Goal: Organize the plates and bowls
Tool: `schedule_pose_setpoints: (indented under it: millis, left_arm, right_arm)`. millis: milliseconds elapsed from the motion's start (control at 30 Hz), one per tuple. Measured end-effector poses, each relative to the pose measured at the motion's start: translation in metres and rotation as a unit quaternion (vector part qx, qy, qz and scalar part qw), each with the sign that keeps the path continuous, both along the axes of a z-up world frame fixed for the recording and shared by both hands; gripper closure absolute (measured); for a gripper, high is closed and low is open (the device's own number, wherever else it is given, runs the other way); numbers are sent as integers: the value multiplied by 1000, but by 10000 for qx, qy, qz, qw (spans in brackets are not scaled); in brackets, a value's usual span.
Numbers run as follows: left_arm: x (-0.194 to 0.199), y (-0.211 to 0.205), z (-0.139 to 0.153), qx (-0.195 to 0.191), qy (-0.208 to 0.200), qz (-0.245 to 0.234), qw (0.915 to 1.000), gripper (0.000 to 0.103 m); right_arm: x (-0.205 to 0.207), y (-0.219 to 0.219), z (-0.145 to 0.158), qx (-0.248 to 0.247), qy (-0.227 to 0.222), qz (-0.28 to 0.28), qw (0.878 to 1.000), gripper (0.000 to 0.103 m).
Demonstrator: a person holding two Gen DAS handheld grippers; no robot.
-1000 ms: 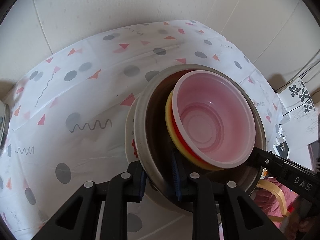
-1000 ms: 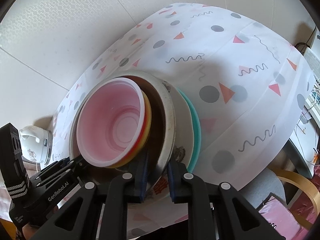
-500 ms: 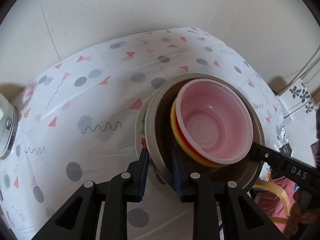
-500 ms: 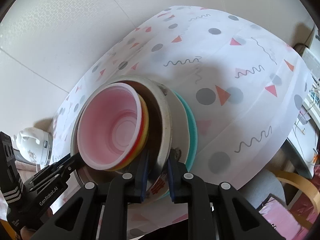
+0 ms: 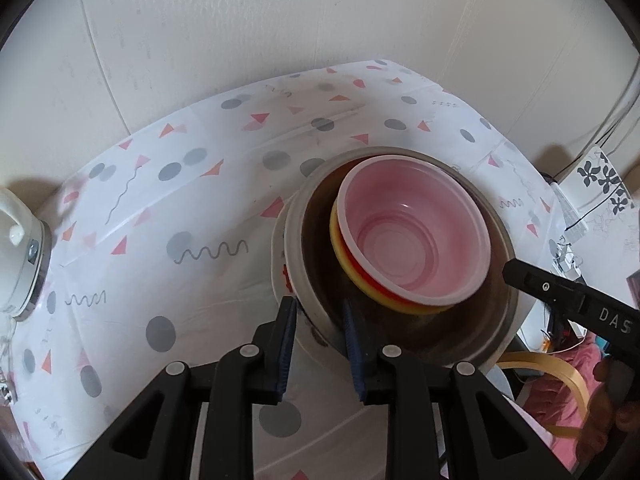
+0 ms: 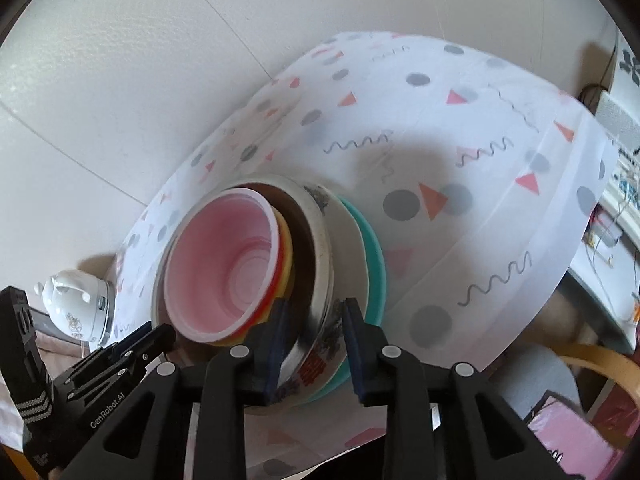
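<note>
A nested stack rests on the patterned tablecloth (image 5: 168,240). A pink plastic bowl (image 5: 412,236) sits in a red and a yellow bowl (image 5: 338,252), inside a steel bowl (image 5: 306,236), inside a white ceramic bowl (image 6: 316,364) on a teal plate (image 6: 376,264). My left gripper (image 5: 318,314) straddles the near rim of the steel bowl; its jaws are opening and a gap shows beside the pads. From the opposite side, my right gripper (image 6: 316,312) straddles the steel and ceramic rims, its jaws likewise opening and clear of them.
A white kettle (image 5: 16,248) stands at the table's left end. A wooden chair (image 5: 560,376) and cluttered shelves are past the right edge. The wall runs close behind the table. Bare cloth lies left of and behind the stack.
Both grippers' jaws have spread apart from the bowl rims they were clamping. The left gripper has drawn back and up a little, so the stack looks smaller and farther.
</note>
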State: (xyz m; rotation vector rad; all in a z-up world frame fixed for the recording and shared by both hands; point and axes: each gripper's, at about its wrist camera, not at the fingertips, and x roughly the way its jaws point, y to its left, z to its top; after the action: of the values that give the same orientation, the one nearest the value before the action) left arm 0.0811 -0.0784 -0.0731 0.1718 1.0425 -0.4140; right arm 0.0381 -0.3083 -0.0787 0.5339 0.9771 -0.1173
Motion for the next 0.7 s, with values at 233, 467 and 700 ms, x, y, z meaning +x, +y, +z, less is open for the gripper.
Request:
schedule_pose_setpoints:
  millis: [233, 467, 700]
  left_arm:
    - [-15, 15, 8, -75, -142, 159, 9997, 41]
    - [-28, 37, 8, -129, -77, 364, 9992, 26]
    - [-40, 55, 11, -33, -214, 630, 9978, 16]
  right_arm:
    - [-16, 16, 17, -447, -266, 143, 9985, 72]
    - [-36, 44, 23, -833, -521, 467, 9941, 67]
    - [-52, 66, 15, -1005, -571, 655, 9911, 65]
